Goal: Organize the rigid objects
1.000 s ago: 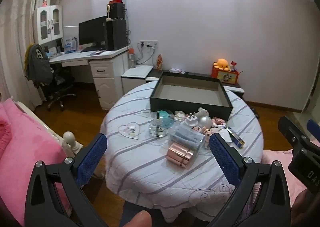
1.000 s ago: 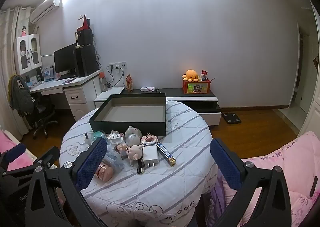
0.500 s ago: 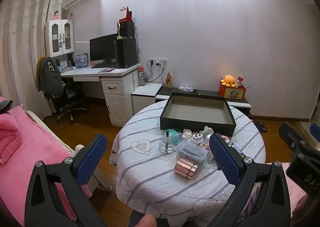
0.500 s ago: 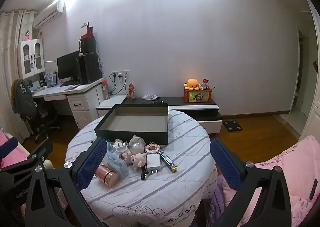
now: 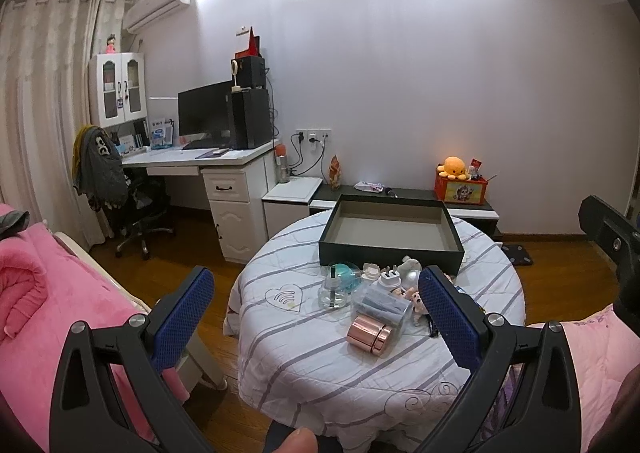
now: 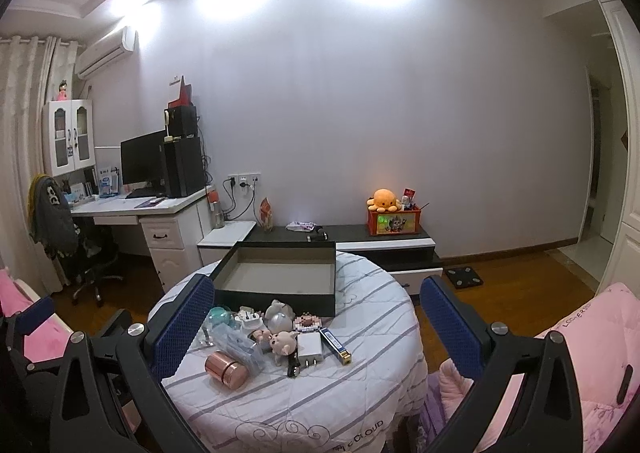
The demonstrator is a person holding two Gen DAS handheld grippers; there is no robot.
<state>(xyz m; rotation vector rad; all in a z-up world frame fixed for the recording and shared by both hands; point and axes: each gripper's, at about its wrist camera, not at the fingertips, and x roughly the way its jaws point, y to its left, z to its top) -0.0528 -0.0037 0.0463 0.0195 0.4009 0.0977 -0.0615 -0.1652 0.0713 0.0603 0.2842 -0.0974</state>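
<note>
Both the left gripper (image 5: 316,295) and the right gripper (image 6: 314,301) are spread wide and hold nothing, well above the round counter (image 6: 352,385). The small objects, among them a copper canister (image 6: 227,369), a pig figurine (image 6: 284,342) and a white charger (image 6: 309,347), lie crowded together, so I think a grasp could push neighbours or roll the canister off. The dark box (image 6: 276,277) behind them is empty.

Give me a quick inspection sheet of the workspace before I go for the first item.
Surface: round table, striped cloth.
Job's things: dark tray empty; copper canister lying on its side, pig figurine, white charger clustered before it.
Clutter: nothing seen.
Grippers: left gripper and right gripper open, empty, short of the table.
Cables: plugs at wall outlet.
Surroundings: desk, pink bedding.
</note>
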